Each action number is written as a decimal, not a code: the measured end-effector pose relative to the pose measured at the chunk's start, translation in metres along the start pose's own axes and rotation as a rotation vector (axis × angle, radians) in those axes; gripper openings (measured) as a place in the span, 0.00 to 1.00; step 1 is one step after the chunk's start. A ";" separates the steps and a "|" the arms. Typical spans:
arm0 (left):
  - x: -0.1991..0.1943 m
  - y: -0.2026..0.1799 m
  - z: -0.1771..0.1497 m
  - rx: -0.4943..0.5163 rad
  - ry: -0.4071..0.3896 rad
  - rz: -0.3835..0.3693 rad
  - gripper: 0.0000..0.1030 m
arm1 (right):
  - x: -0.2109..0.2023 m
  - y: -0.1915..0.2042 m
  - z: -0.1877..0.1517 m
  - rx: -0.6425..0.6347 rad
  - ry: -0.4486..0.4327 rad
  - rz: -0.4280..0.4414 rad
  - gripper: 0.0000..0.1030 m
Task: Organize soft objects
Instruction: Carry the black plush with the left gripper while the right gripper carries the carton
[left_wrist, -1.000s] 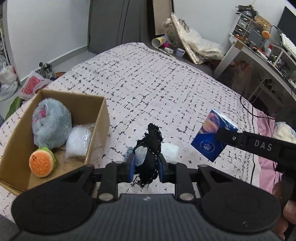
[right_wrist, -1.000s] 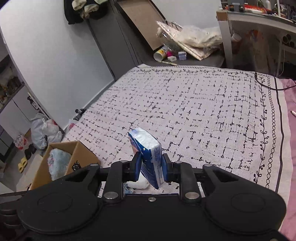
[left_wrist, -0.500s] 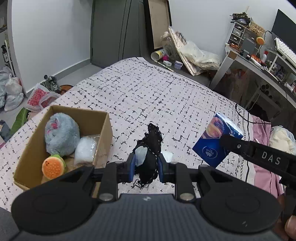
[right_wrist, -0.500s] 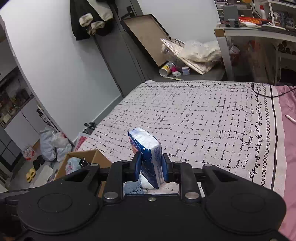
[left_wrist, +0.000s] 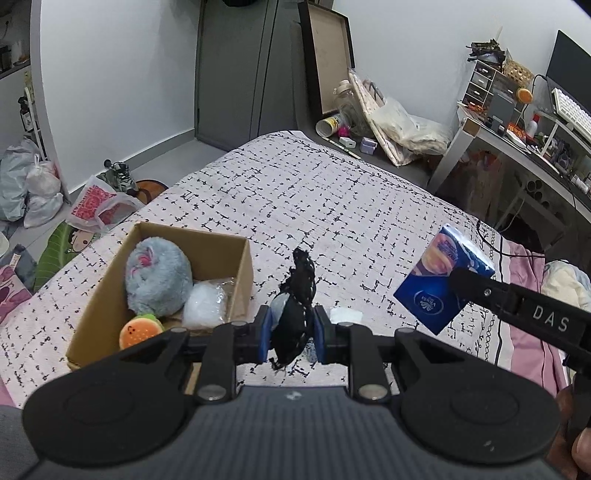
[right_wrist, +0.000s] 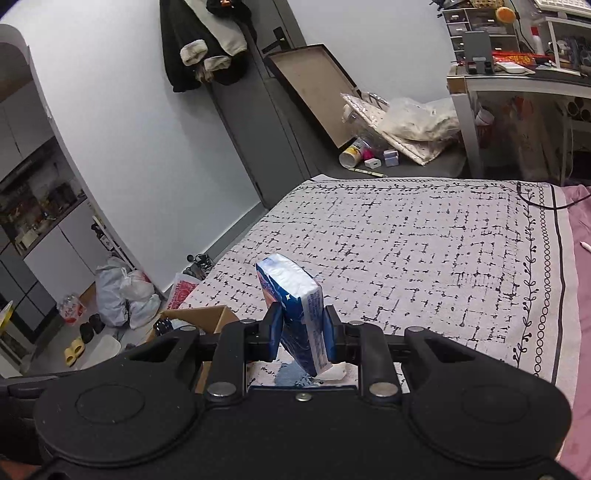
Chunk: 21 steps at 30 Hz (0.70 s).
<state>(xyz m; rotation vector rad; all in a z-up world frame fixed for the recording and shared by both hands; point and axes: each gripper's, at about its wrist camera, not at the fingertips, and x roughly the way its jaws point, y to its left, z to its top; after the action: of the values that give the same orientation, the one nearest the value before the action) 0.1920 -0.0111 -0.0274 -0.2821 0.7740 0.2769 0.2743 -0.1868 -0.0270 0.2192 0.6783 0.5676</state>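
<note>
My left gripper (left_wrist: 291, 334) is shut on a black fabric piece (left_wrist: 297, 306) and holds it above the bed, right of the cardboard box (left_wrist: 243, 266). The box holds a grey plush (left_wrist: 157, 277), a burger toy (left_wrist: 140, 330) and a white clear-wrapped bundle (left_wrist: 205, 304). My right gripper (right_wrist: 301, 338) is shut on a blue tissue pack (right_wrist: 295, 295), which also shows in the left wrist view (left_wrist: 439, 280), held in the air to the right. A white soft object (left_wrist: 345, 315) lies on the bed under the grippers.
The bed has a white black-patterned cover (left_wrist: 332, 206). A pink sheet (left_wrist: 524, 295) lies at its right edge. A desk (left_wrist: 517, 147) stands at the right, bags (left_wrist: 33, 192) and clutter on the floor at the left, a dark door (right_wrist: 258, 110) beyond.
Both grippers have risen and pulled back from the bed, each still holding its object. The box looks smaller and more of the room shows.
</note>
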 end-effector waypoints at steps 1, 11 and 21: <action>-0.001 0.002 0.000 -0.004 0.001 -0.001 0.21 | 0.000 0.002 0.000 -0.005 -0.003 0.003 0.22; -0.008 0.023 0.005 -0.038 -0.016 0.005 0.20 | -0.001 0.017 -0.002 -0.018 -0.023 0.021 0.22; -0.002 0.054 0.007 -0.084 0.003 0.018 0.20 | 0.009 0.025 -0.007 -0.004 -0.003 0.022 0.22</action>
<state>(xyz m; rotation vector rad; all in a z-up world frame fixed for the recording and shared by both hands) 0.1760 0.0413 -0.0293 -0.3550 0.7693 0.3261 0.2649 -0.1611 -0.0275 0.2239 0.6729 0.5897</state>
